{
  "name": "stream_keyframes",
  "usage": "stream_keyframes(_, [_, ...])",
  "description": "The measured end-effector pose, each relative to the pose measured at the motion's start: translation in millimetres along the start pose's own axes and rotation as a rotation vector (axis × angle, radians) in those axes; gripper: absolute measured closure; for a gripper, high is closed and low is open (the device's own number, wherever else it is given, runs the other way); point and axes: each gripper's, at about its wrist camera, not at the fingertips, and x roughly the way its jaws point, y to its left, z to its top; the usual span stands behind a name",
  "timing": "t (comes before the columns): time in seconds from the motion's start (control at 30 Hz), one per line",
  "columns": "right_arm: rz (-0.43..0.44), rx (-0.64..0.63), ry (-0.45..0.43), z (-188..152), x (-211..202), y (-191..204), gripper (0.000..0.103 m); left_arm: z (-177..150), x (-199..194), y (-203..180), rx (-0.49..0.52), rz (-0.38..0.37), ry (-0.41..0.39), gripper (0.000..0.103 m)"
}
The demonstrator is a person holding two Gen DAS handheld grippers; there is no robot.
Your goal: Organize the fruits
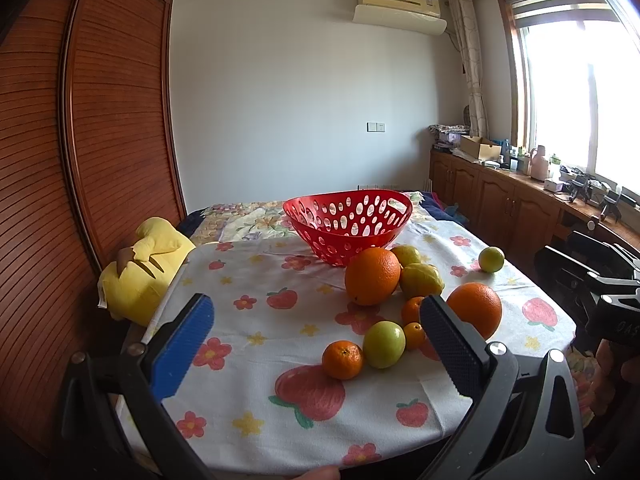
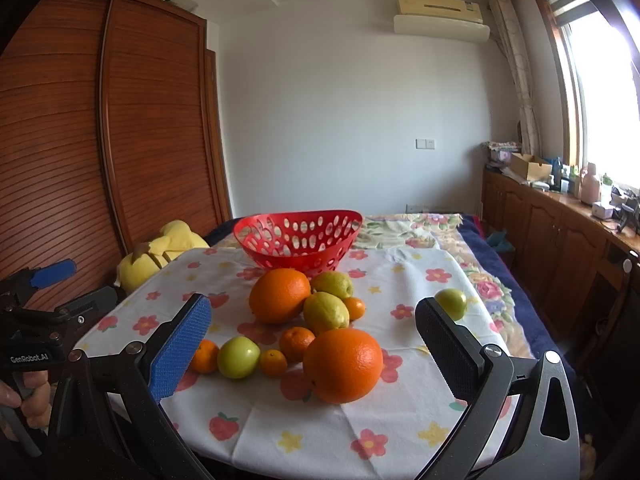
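A red perforated basket [image 1: 347, 224] [image 2: 298, 238] stands empty at the far side of the flowered cloth. In front of it lies a cluster of fruit: two big oranges [image 1: 372, 276] [image 2: 343, 365], two lemons [image 1: 422, 280] [image 2: 325, 312], a green apple [image 1: 384, 344] [image 2: 238, 357] and several small tangerines [image 1: 343, 359] [image 2: 296, 343]. A lime [image 1: 491, 259] [image 2: 451, 303] sits apart to the right. My left gripper [image 1: 316, 316] is open above the near cloth, short of the fruit. My right gripper [image 2: 314, 316] is open with the near orange framed between its fingers, untouched.
A yellow plush toy [image 1: 140, 268] [image 2: 160, 252] lies off the table's left edge by a slatted wooden wardrobe [image 1: 100, 140]. Low cabinets [image 1: 500, 196] with clutter run under the window at right. The cloth-covered table [image 1: 260, 420] ends close to the grippers.
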Motion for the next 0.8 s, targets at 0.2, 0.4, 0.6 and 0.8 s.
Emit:
stream_keyframes(0.2, [0.000, 0.001, 0.003, -0.7, 0.6, -0.1, 0.000, 0.4, 0.3, 0.5, -0.001, -0.001, 0.001, 0.000])
stream_keyframes(0.4, [0.000, 0.001, 0.002, -0.8, 0.2, -0.7, 0.000, 0.6, 0.3, 0.4, -0.001, -0.002, 0.001, 0.000])
stream_keyframes(0.6, [0.000, 0.001, 0.004, -0.5, 0.6, -0.4, 0.000, -1.1, 0.9, -0.3, -0.001, -0.004, 0.000, 0.000])
stream_keyframes(0.8, [0.000, 0.002, 0.004, -2.1, 1.2, -0.7, 0.000, -1.2, 0.9, -0.5, -0.001, -0.004, 0.001, 0.000])
